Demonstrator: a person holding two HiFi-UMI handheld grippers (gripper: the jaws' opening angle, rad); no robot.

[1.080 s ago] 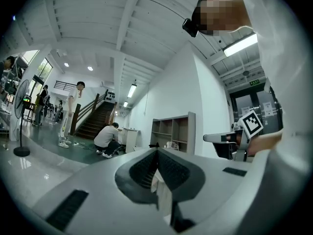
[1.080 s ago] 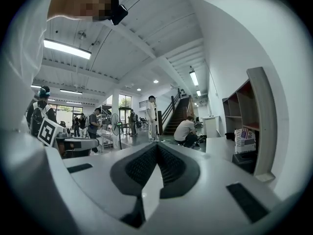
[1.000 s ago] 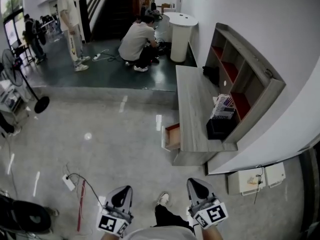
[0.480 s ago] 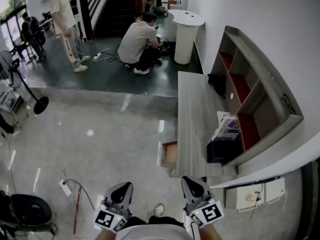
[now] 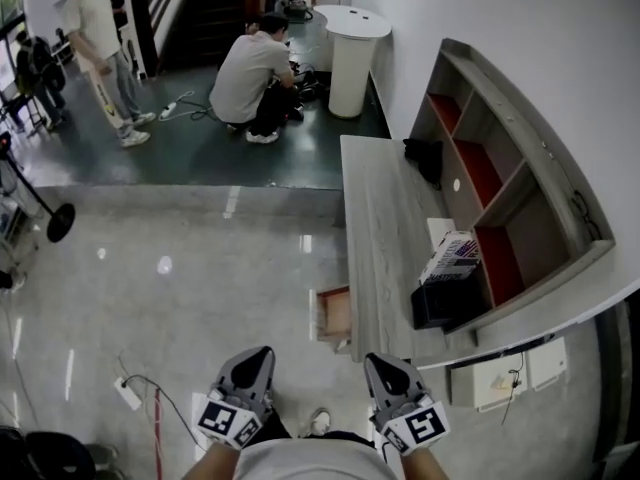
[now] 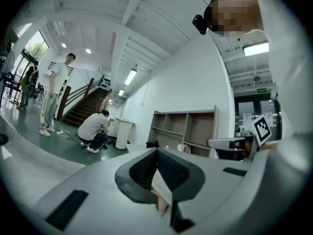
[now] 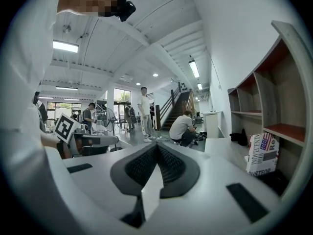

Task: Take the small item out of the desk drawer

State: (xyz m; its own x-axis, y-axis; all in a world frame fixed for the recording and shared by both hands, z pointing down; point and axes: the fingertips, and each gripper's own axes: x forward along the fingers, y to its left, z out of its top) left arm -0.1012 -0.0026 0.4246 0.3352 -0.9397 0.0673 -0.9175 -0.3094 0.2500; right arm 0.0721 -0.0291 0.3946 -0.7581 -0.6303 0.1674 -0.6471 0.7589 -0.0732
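A long grey desk (image 5: 378, 230) runs along the white wall. Its small drawer (image 5: 332, 314) stands pulled out from the desk's left side near the close end. The inside looks reddish brown, and I cannot make out any item in it. My left gripper (image 5: 259, 354) and right gripper (image 5: 379, 362) are held low at the bottom of the head view, short of the desk's near end. In the left gripper view the left gripper (image 6: 157, 151) has its jaws together with nothing between them. The right gripper (image 7: 157, 145) in its own view also shows the jaws meeting, empty.
A grey shelf unit (image 5: 505, 193) with red-lined compartments stands on the desk, with a printed box (image 5: 450, 257), a black box (image 5: 438, 304) and a black bag (image 5: 425, 158) before it. A person (image 5: 246, 76) crouches by a white pedestal (image 5: 352, 52). A power strip (image 5: 127, 393) lies on the floor at left.
The desk and its open drawer have drawn nearer and lower in the head view. Both grippers stay shut at the bottom edge.
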